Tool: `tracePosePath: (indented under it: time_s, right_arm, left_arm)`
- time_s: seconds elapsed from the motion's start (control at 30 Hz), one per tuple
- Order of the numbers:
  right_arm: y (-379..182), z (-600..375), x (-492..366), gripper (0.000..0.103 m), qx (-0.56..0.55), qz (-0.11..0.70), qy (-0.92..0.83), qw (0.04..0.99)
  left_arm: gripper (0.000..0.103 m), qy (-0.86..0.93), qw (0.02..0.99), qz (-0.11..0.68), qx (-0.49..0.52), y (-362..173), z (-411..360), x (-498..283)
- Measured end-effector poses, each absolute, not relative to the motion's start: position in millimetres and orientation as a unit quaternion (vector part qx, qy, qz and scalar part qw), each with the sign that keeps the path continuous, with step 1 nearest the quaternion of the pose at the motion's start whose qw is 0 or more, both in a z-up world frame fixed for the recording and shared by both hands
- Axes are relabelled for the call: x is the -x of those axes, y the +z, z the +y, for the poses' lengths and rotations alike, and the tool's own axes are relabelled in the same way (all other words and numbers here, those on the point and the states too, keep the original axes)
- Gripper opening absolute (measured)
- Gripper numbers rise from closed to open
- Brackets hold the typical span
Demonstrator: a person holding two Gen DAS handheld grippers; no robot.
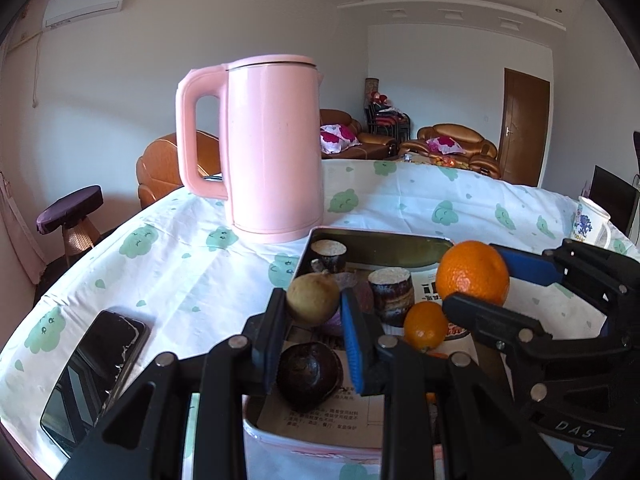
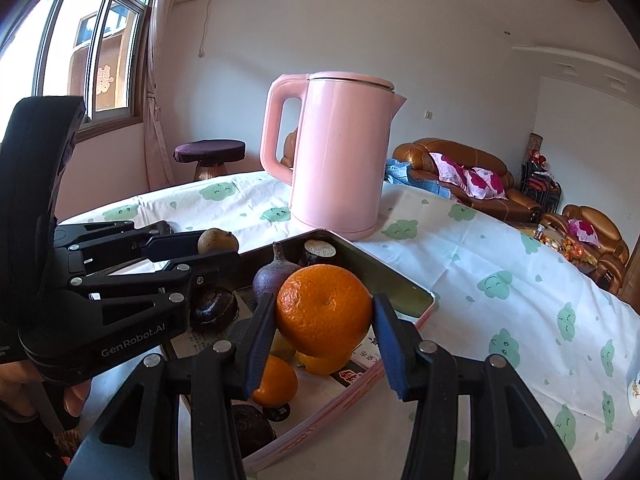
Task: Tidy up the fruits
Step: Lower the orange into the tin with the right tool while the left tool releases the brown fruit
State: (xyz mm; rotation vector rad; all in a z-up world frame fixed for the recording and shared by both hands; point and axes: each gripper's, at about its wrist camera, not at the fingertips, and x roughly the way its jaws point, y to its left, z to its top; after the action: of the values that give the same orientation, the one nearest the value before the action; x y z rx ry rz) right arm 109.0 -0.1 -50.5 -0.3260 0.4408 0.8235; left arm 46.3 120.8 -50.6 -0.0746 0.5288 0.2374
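Left gripper [image 1: 314, 312] fingers clamped on a small brownish-green fruit [image 1: 313, 299], held above the tray [image 1: 380, 236], centre of the left wrist frame. Right gripper [image 2: 324, 320] fingers clenched on a large orange [image 2: 324, 310], also over the tray, lower centre of the right wrist frame. In the tray on printed paper: smaller orange [image 1: 425, 325], dark round fruit [image 1: 310, 376], cut cane pieces [image 1: 390, 290]. Pink kettle [image 1: 264, 148] behind the tray on the tabletop [image 1: 180, 264]; phone [image 1: 96, 368] lower left.
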Motion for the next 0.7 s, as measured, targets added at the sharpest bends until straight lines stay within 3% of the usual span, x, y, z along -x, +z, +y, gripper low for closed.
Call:
tracePosePath:
  time_s: [0.4,0.57,0.63,0.7]
  right_arm:
    - [-68,12,-112,0.051,0.179,0.257,0.408,0.858]
    - [-65,9,-108,0.06,0.177,0.25,0.405,0.861]
    - [-62,5,-107,0.062,0.172,0.247,0.403,0.864]
    - [-59,1,-106,0.062,0.165,0.245,0.401,0.867]
  left_arm:
    - [0.03,0.109,0.948,0.297,0.027,-67,120,-53]
    - [0.048,0.111,0.951,0.287,0.026,-62,118,-47]
    - [0.06,0.117,0.953,0.279,0.025,-58,119,-43]
    - [0.062,0.113,0.956,0.27,0.031,-53,119,-38]
